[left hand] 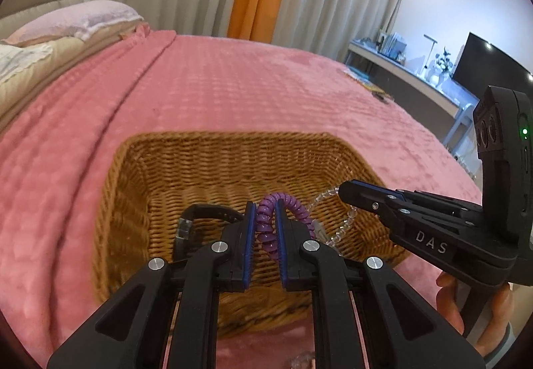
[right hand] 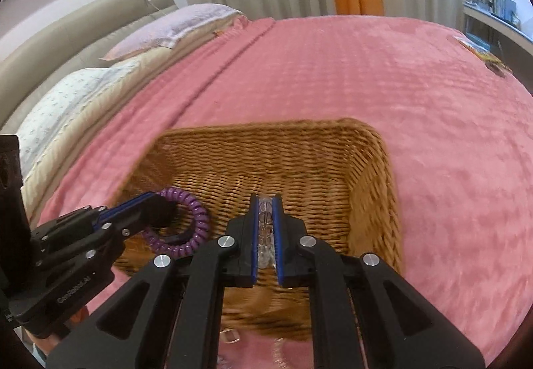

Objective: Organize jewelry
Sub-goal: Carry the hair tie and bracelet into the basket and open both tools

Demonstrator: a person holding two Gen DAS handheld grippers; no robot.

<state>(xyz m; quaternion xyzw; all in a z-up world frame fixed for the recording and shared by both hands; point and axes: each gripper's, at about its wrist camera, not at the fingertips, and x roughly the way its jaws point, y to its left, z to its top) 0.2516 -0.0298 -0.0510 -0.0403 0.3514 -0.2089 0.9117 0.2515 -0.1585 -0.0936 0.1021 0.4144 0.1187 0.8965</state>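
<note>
While both tools hang over the near end of the rectangular woven wicker basket (left hand: 140, 169), the left gripper (left hand: 265, 219) is clamped on a purple spiral coil bracelet (left hand: 293, 202), which loops up out of its blue pads, and the right gripper (right hand: 266, 219) is pinched on a clear beaded bracelet (right hand: 265, 229) whose beads trail down toward the basket's near right wall. Just left of the purple coil, a black-strapped wristwatch (left hand: 206, 212) already lies inside the basket. I judge this the dropping-in step: each piece is carried above the basket and not yet let go. Next, each gripper should dip below the rim and part its fingers, minding that the coil or beads don't snag on the pads. Beyond the basket stretches the pink quilted blanket (right hand: 333, 69), then pillows and striped curtains.
</note>
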